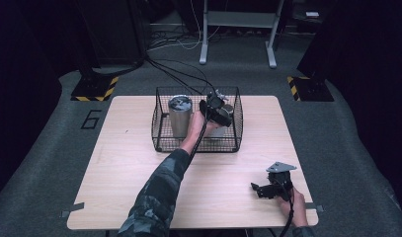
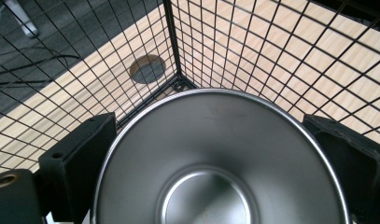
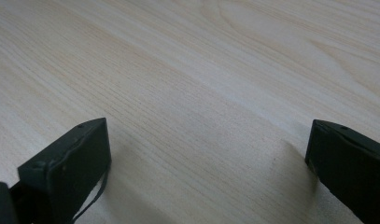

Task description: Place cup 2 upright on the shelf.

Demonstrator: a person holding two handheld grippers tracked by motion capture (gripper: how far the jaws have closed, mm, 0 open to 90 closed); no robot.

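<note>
- The steel cup [image 2: 220, 158] sits upright in the wire basket [image 1: 161, 133], right between the left tool's [image 2: 211, 154] 2 jaws; whether they squeeze it, I cannot tell.
- The right tool [image 1: 259, 189] rests wide apart, holding nothing, on the counter [image 1: 129, 163], far from the cup.

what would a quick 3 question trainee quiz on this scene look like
1. True or false: the wire basket holds a lidded steel tumbler.
2. The left gripper has its jaws around: A) an open steel cup B) a cable C) nothing
3. What lies between the jaws of the right gripper?

Key
1. True; it stands upright in the basket's left half.
2. A; the jaws sit either side of the cup, though firm contact cannot be judged.
3. Only bare wooden table; the jaws are spread wide.
</note>
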